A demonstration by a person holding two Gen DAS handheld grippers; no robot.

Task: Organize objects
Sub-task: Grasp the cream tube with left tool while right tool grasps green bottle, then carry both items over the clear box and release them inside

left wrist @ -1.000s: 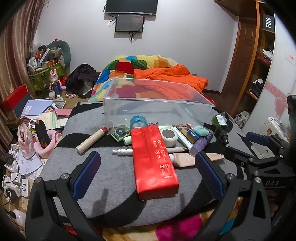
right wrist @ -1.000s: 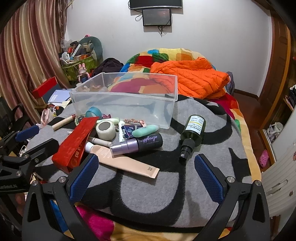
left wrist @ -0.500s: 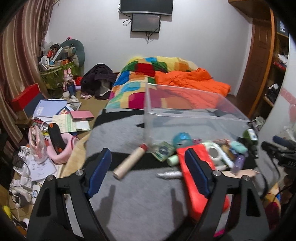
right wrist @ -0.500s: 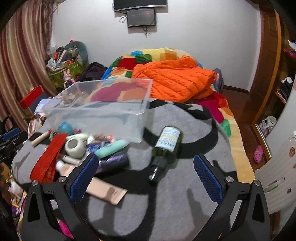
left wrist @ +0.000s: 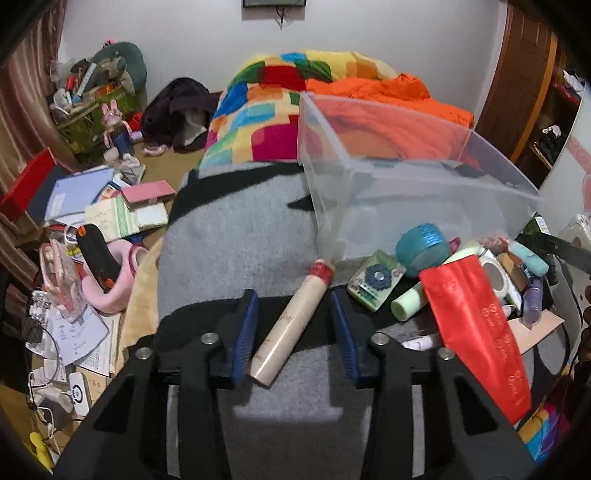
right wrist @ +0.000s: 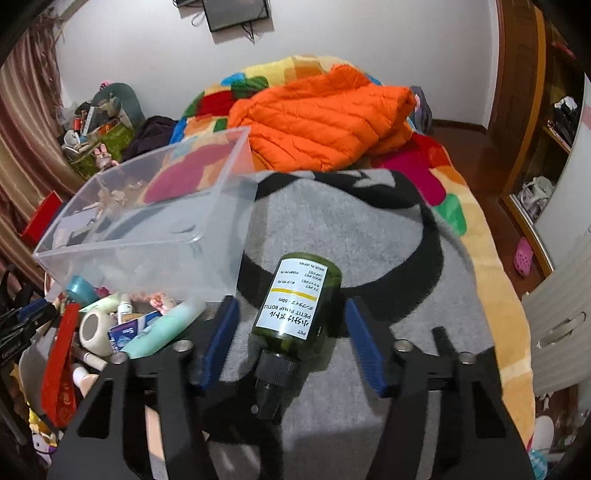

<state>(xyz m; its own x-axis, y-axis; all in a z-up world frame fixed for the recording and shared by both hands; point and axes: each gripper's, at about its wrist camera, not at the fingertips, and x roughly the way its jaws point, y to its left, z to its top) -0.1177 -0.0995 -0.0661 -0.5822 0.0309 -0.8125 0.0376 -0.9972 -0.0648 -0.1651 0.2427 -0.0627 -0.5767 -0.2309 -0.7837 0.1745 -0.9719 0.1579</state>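
Plastic, both light and round: we judge beige tube [left wrist: 290, 325] and green bottle [right wrist: 297, 306] roll-prone, jaws just closing around mid-bodies, left gripper [left wrist: 294, 334] and right gripper [right wrist: 293, 345] pads apart from them

In the left wrist view the wall screen [left wrist: 274, 3] is cut off by the top edge, and the red packet [left wrist: 476, 332] covers most of the small things lying behind it. In the right wrist view the green bottle [right wrist: 297, 310] has its nozzle tip lost in shadow between the black arms. The basket of clutter [right wrist: 92, 133] by the curtain is too small to sort out.
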